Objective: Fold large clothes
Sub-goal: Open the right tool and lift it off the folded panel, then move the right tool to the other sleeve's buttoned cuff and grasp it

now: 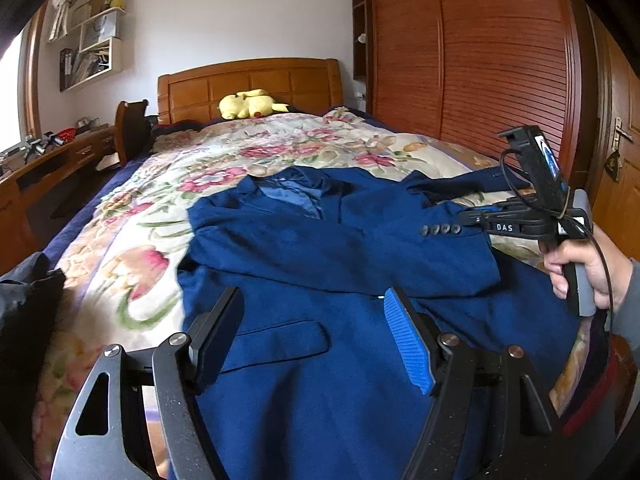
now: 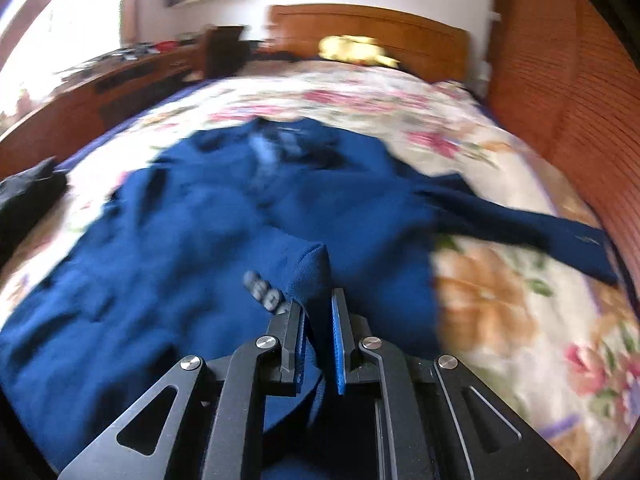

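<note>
A dark blue suit jacket (image 1: 320, 264) lies face up on the flowered bedspread, collar toward the headboard. One sleeve is folded across its chest, cuff buttons (image 1: 440, 230) at the right. My left gripper (image 1: 314, 320) is open and empty, just above the jacket's lower front near the pocket flap. My right gripper (image 1: 472, 218) is seen from the side at the cuff. In the right wrist view, which is blurred by motion, it (image 2: 318, 312) is shut on the sleeve cuff (image 2: 308, 272) beside the buttons. The other sleeve (image 2: 520, 224) stretches out to the right.
The flowered bedspread (image 1: 280, 148) covers the bed. A yellow plush toy (image 1: 250, 104) lies by the wooden headboard. A dark garment (image 1: 28, 296) lies at the bed's left edge. A desk (image 1: 52, 164) stands left, a wooden wardrobe (image 1: 480, 60) right.
</note>
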`<state>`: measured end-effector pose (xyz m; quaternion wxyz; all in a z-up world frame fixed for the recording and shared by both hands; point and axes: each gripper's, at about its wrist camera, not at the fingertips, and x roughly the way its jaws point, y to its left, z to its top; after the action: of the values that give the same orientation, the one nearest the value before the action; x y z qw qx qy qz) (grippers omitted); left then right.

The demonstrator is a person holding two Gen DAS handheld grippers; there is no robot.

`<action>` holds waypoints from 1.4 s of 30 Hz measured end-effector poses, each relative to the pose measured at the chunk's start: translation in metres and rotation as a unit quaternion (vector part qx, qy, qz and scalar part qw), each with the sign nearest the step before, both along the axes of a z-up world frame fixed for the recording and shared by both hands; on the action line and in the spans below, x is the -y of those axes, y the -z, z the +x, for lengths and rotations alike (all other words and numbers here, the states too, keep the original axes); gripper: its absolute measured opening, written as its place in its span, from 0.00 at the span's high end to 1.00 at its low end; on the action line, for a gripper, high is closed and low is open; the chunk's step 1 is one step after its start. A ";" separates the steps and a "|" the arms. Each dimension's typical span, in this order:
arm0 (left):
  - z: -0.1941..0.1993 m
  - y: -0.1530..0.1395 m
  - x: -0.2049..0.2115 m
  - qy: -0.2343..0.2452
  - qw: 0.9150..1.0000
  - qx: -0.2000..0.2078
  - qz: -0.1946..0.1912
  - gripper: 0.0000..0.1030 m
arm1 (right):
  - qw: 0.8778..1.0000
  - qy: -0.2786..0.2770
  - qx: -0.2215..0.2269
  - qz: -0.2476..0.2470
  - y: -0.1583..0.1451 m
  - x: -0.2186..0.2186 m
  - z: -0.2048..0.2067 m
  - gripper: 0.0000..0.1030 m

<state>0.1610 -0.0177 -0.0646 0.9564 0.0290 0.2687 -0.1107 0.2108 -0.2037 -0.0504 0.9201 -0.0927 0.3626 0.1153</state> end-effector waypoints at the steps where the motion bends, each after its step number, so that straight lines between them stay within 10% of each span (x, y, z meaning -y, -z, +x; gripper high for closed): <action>1: 0.001 0.001 0.004 0.003 1.000 -0.002 -0.001 0.29 | 1.000 0.010 0.001 -0.009 0.002 0.006 0.000 0.83; 16: 0.012 0.022 0.062 0.051 0.998 -0.034 0.002 0.29 | 0.996 0.084 -0.018 -0.026 0.017 0.104 0.045 0.48; 42: 0.052 0.035 0.072 0.028 0.998 -0.056 -0.022 0.18 | 0.958 0.287 -0.018 -0.017 0.022 0.297 0.209 0.41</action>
<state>0.2135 -0.0900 -0.0997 0.9368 0.0092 0.3183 -0.1451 0.4202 -0.5007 -0.0729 0.9062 0.0013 0.3919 -0.1585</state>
